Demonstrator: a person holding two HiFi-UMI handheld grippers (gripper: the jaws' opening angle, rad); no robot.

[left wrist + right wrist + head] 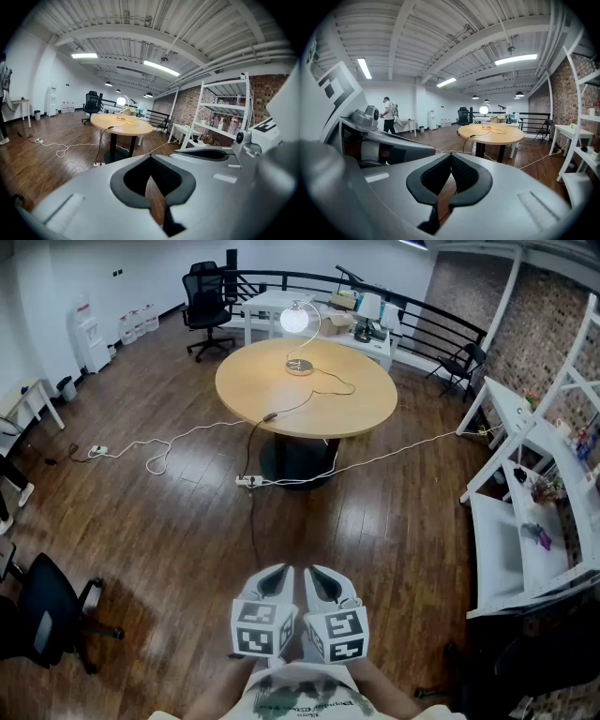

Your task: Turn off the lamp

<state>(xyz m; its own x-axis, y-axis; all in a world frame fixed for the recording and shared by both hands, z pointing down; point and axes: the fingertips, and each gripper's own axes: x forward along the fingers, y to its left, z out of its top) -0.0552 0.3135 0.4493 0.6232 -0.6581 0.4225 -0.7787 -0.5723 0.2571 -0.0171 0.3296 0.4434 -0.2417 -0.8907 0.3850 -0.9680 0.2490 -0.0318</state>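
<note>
On the round desk (309,399) far ahead, lamp (294,320) is glowing while left gripper (275,579) & right gripper (325,582) are riding closed, empty; feet snagging floor cable (187,435) could be yanking lamp off.

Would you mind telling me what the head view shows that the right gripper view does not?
Only the head view shows the black office chair at its lower left. Only the right gripper view shows a person standing far across the room, and the ceiling lights. Both show the round wooden table with the lit lamp on it.
</note>
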